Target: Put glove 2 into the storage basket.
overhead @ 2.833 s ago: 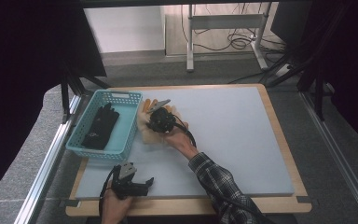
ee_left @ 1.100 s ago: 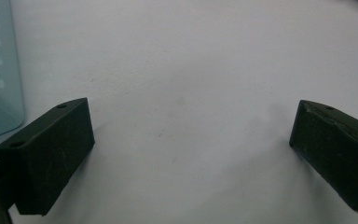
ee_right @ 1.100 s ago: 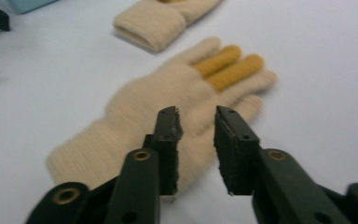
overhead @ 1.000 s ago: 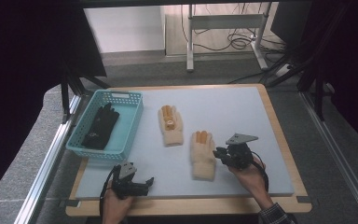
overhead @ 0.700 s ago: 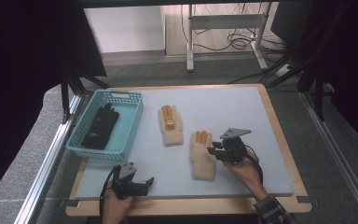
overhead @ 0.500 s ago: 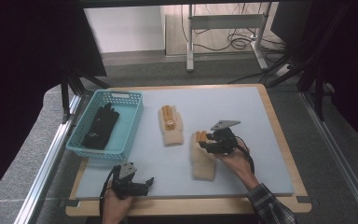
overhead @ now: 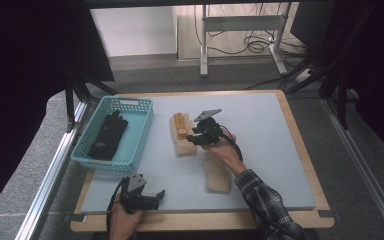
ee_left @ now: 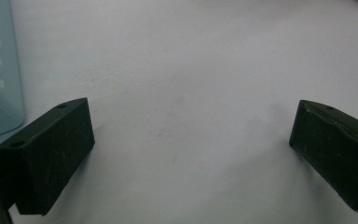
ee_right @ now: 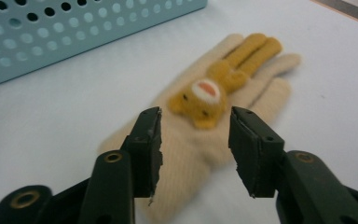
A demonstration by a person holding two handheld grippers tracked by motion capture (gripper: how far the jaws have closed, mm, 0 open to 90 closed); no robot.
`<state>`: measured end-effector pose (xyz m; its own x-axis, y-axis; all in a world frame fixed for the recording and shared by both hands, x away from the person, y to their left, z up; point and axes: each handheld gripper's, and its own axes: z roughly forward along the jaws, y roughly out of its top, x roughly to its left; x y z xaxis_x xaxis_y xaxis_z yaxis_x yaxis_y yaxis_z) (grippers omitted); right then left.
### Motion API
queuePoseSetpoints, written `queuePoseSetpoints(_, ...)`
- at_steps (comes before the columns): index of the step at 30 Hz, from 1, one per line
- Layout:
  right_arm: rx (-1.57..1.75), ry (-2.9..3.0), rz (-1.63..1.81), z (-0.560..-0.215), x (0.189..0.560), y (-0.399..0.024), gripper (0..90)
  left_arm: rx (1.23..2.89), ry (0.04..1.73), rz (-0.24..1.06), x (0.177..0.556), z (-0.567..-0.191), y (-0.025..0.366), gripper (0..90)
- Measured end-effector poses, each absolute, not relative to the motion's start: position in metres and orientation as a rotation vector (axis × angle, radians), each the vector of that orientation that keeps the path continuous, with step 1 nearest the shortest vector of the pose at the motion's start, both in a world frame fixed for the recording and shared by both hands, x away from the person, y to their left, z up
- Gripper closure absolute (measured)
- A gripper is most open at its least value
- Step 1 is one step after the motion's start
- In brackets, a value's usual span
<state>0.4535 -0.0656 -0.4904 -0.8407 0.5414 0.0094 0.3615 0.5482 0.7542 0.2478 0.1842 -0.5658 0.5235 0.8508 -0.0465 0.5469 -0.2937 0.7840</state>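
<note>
Bright table, dark surroundings, soft close-ups

A black glove [overhead: 107, 136] lies in the light-blue basket [overhead: 141, 132] on the grey mat [overhead: 270, 150].

No writing, label, brand, number or sign can be read anywhere in these pictures. The cream gloves [overhead: 182, 135] carry a sewn-on bear figure [ee_right: 203, 100] with a face but no letters. The blue basket [overhead: 130, 150] at the left edge of the table shows rows of round holes and no label on its wall. The black glove [overhead: 107, 136] inside it bears no visible mark. The pale table mat [overhead: 270, 145] is plain, and the black jaws in both gripper views show screw holes and no lettering.
</note>
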Motion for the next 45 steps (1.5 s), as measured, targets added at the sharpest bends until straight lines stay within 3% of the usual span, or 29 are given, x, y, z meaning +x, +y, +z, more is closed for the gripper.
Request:
queuePoseSetpoints(10, 0.757, 2.606, 1.095, -0.517, 0.483, -0.029, 42.8, 1.982, 1.137, 0.493, 0.248, -0.566, 0.184, 0.0)
queuePoseSetpoints(15, 0.756, 2.600, 0.995, -0.526, 0.484, -0.020, 54.4, 1.980, 1.136, 0.494, 0.248, -0.566, 0.184, 0.0)
queuePoseSetpoints(20, 0.803, 2.599, 1.001, -0.518, 0.480, -0.025, 61.8, 1.980, 1.137, 0.495, 0.248, -0.566, 0.184, 0.0)
queuePoseSetpoints(45, 0.744, 2.537, 1.145, -0.434, 0.412, -0.076, 61.7, 1.979, 1.137, 0.493, 0.248, -0.566, 0.184, 0.0)
